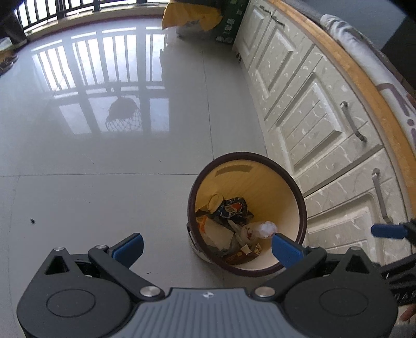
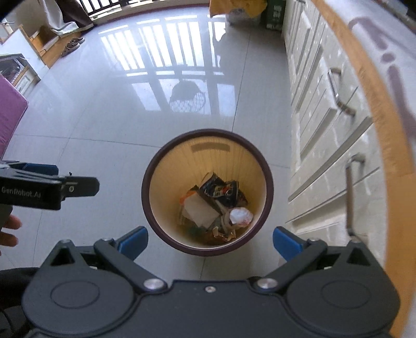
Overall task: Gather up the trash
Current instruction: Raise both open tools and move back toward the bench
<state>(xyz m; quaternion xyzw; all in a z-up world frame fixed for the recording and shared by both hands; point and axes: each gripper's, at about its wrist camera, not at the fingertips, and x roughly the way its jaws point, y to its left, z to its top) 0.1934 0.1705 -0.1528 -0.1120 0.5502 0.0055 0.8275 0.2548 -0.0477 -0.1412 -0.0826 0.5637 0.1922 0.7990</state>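
Observation:
A round bin with a dark brown rim (image 1: 301, 197) (image 2: 269, 182) and cream inside stands on the floor beside the cabinets. In it lie several pieces of trash: a dark printed wrapper (image 1: 231, 208) (image 2: 221, 191), a white crumpled wad (image 1: 266, 228) (image 2: 240, 215) and pale paper (image 2: 200, 208). My left gripper (image 1: 206, 248) hangs open above the bin's near edge, nothing between its blue pads. My right gripper (image 2: 210, 241) is open too, directly over the bin and holding nothing. The left gripper's side (image 2: 49, 189) shows at the left of the right wrist view.
Cream cabinet doors with metal handles (image 1: 353, 122) (image 2: 349, 195) run along the right under a wooden counter edge (image 1: 364, 78). Glossy grey floor tiles (image 1: 104, 182) spread left. A yellow bag (image 1: 192, 15) sits at the far wall. A small dark speck (image 1: 33, 221) lies on the floor.

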